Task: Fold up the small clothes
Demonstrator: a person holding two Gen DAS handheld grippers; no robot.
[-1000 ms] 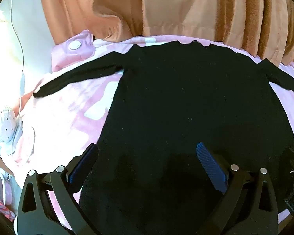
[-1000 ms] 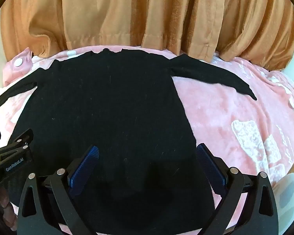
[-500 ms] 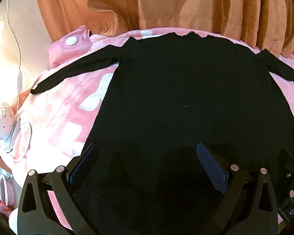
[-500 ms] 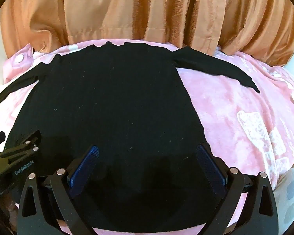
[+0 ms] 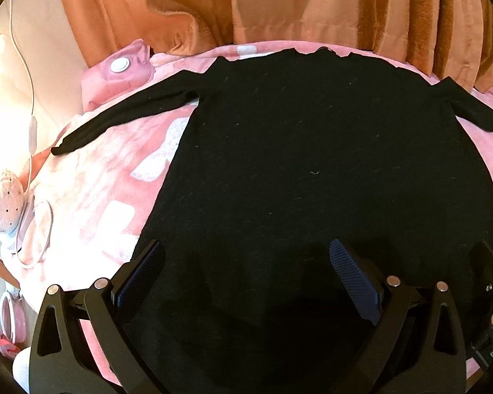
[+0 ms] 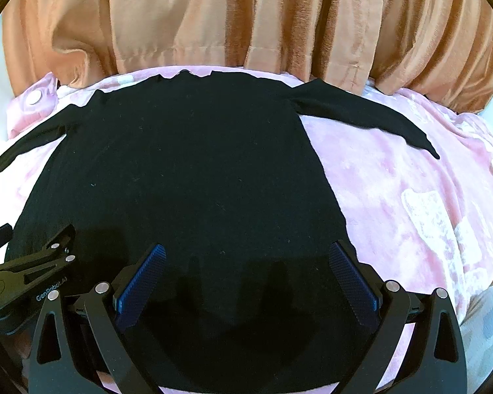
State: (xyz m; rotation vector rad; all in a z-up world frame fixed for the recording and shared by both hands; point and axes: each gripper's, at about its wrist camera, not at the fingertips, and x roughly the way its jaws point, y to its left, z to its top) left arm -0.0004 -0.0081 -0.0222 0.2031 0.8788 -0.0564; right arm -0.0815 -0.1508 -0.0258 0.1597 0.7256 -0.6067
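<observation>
On pink blanket (image 5: 92, 193), flat black long-sleeved top (image 5: 312, 164), sleeves outspread.

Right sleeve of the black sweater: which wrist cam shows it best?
Right wrist view. The right sleeve lies fully in frame there, from shoulder to cuff, spread flat on the pink blanket. The left wrist view shows only its upper part, running off the frame's right edge with the cuff out of sight.
</observation>
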